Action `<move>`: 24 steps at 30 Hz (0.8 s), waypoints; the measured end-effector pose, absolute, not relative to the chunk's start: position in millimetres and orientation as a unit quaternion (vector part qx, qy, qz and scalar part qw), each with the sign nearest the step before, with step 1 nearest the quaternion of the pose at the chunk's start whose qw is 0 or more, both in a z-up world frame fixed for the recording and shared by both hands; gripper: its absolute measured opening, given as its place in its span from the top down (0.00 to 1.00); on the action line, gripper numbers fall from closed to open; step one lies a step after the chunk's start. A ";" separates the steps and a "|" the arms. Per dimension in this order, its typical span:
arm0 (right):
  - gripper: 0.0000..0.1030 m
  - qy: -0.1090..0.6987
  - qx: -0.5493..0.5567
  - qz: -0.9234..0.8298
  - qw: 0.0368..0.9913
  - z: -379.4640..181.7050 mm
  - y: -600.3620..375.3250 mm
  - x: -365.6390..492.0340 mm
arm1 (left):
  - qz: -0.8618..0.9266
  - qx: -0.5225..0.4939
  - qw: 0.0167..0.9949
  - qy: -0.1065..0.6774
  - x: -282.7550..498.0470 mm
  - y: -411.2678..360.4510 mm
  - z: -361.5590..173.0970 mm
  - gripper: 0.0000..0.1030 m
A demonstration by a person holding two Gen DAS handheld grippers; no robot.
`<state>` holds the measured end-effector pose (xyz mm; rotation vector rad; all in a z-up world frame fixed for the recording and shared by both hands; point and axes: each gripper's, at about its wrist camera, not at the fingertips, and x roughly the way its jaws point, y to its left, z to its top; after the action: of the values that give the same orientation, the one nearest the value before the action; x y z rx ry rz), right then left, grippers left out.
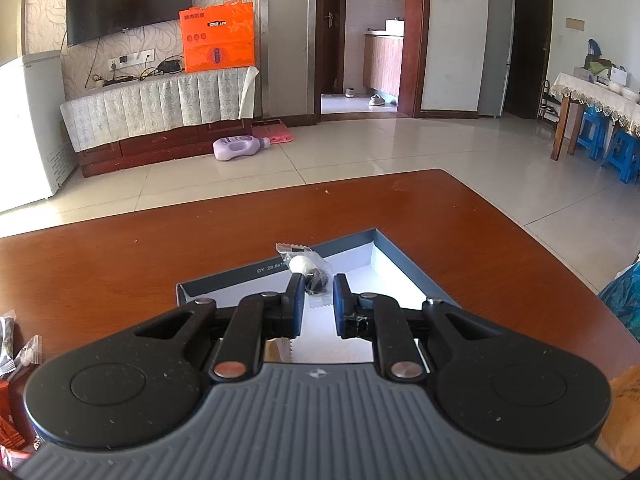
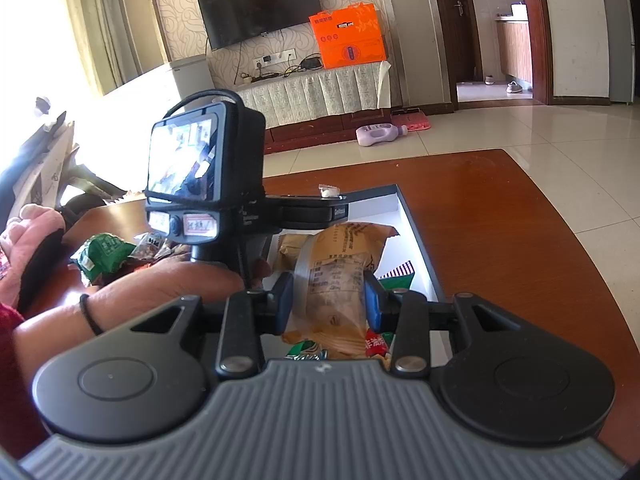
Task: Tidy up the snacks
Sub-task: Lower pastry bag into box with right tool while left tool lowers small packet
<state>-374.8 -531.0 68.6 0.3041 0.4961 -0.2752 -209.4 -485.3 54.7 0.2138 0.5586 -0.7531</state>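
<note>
My left gripper [image 1: 317,286] is open over a dark blue box [image 1: 384,240] with a white inside. A small clear packet [image 1: 307,266] with a white and a dark sweet sits between and just beyond its fingertips, its top leaning over the box's far wall. My right gripper [image 2: 328,294] is shut on a tan snack bag [image 2: 340,264] and holds it over the same box [image 2: 416,236], where other packets [image 2: 376,342] lie. The left gripper's camera unit [image 2: 200,164] and the person's hand [image 2: 172,280] stand left of the bag.
The box sits on a brown wooden table [image 1: 120,264]. Loose snack packets lie at the table's left [image 1: 16,344] and in the right wrist view [image 2: 106,254]. A blue bag [image 1: 624,296] is at the right edge. Tiled floor lies beyond the table's far edge.
</note>
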 end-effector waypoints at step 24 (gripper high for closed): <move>0.62 0.249 0.148 -0.135 0.947 64.0 -533.5 -372.6 | -0.366 0.110 0.878 0.286 -196.8 -501.8 48.2 0.83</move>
<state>-372.6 -533.5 64.0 0.3021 0.5071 -0.2751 -196.8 -501.8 48.2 0.2301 0.5970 -0.7637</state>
